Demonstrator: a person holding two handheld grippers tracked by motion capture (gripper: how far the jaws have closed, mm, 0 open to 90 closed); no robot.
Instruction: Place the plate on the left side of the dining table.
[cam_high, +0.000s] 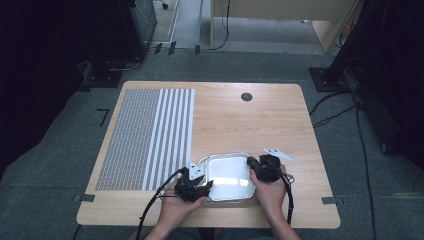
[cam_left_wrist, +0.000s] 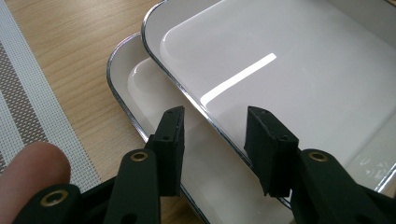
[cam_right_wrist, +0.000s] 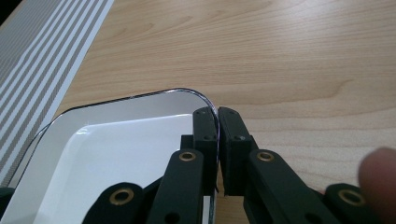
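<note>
Two shallow white trays with thin metal-coloured rims lie stacked near the table's front edge. In the left gripper view the upper tray (cam_left_wrist: 289, 70) sits shifted off the lower tray (cam_left_wrist: 140, 88). My left gripper (cam_left_wrist: 215, 140) is open, and the upper tray's rim runs through the gap between its jaws. My right gripper (cam_right_wrist: 217, 126) is shut on the rim of the upper tray (cam_right_wrist: 116, 154) near a rounded corner. From above, the left gripper (cam_high: 206, 186) is at the left front corner of the trays (cam_high: 227, 172), and the right gripper (cam_high: 251, 163) is at their right edge.
A grey and white striped placemat (cam_high: 145, 137) covers the table's left part, close to the trays' left side. A dark round grommet (cam_high: 246, 96) sits at the back of the wooden table (cam_high: 240, 120). Cables trail off the front edge.
</note>
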